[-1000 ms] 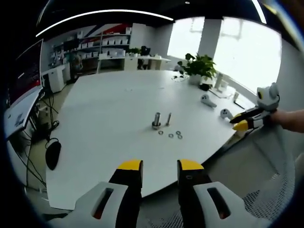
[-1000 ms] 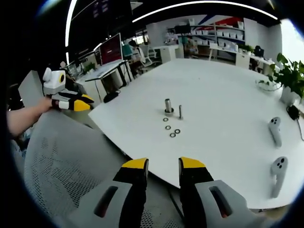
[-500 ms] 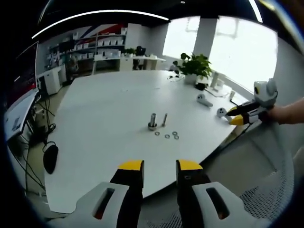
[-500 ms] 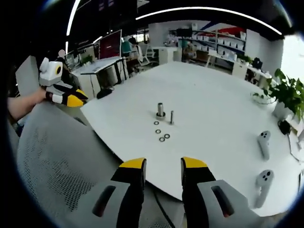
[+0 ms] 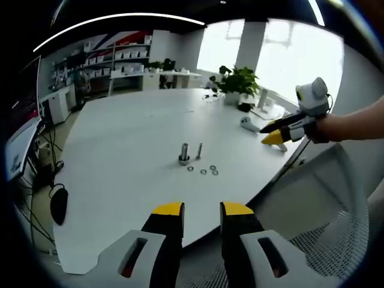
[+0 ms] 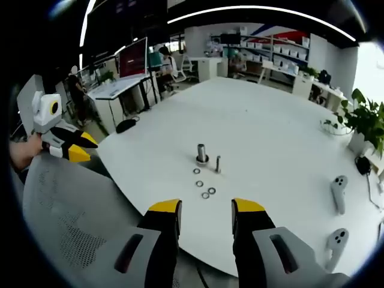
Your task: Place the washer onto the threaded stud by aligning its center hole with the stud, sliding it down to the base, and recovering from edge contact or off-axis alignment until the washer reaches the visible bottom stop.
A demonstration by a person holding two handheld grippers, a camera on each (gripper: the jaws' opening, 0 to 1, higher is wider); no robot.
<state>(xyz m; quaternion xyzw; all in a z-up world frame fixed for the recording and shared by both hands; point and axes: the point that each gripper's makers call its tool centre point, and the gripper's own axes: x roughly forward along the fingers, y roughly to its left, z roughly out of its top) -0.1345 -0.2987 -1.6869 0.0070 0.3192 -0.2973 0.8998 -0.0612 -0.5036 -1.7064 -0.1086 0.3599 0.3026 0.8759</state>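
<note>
On a broad, smooth white table (image 5: 120, 150) in an open office, a short metal stud (image 5: 183, 154) stands upright in its wider base near the middle of the left gripper view, a thinner bolt (image 5: 198, 150) upright just beside it on the right. Four small flat metal washers (image 5: 203, 171) lie loose on the tabletop in front of the pair, apart from both.

At the lower centre of the same view the left gripper (image 5: 201, 210) rises from the bottom edge, its grey jaws tipped in yellow, parted and empty over the table's near edge. At the far left a dark computer mouse (image 5: 58, 205) sits below the table. In the upper middle a leafy potted plant (image 5: 239, 80) stands at the far edge before bright windows. At the right the right gripper (image 5: 273, 137) hangs above the table's corner in a person's hand (image 5: 321, 127), over the white mesh back of a chair (image 5: 336, 234).

The right gripper view has, at its left edge, the left gripper (image 6: 81, 147) held in a hand (image 6: 21, 153) above grey chair mesh (image 6: 66, 222). The stud (image 6: 201, 154), bolt (image 6: 218, 164) and washers (image 6: 202, 184) sit at centre; the right gripper (image 6: 207, 210) shows open, empty jaws below. Two white handheld controllers (image 6: 339, 193) lie at the right.
</note>
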